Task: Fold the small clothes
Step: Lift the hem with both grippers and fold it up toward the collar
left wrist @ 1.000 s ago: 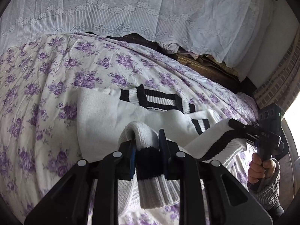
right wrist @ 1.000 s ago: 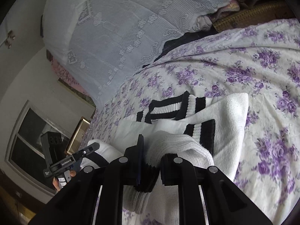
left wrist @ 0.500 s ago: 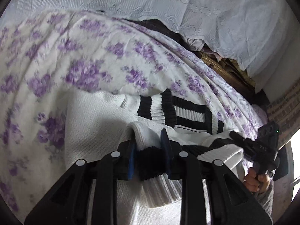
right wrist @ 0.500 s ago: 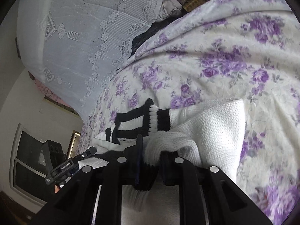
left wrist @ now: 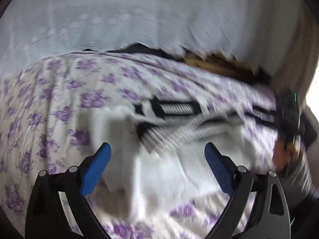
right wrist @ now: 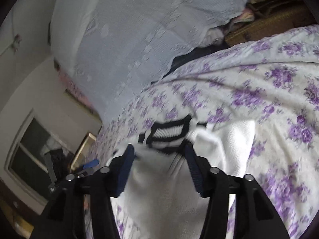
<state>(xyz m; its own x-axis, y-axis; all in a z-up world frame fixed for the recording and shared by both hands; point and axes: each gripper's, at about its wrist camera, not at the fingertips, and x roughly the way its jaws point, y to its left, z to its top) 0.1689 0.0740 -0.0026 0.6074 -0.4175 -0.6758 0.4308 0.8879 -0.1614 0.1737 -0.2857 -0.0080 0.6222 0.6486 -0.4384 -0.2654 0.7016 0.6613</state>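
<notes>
Bed w/ white sheet, purple flowers. White knit sweater w/ black stripes lies on it, near edge. Far side: pale lace cloth draped over sth dark. Window at left in right-wrist view. Left tool jaws opening, wide apart, sweater beneath, not gripped. Right tool jaws opening too, sweater between pads, not pinched.

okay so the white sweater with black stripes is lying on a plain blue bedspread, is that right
Not quite. The white sweater with black stripes does lie on the bed, but the bedspread is white with purple flowers, not plain blue. The right wrist view shows the print most clearly; the blurred left wrist view shows it too.
</notes>
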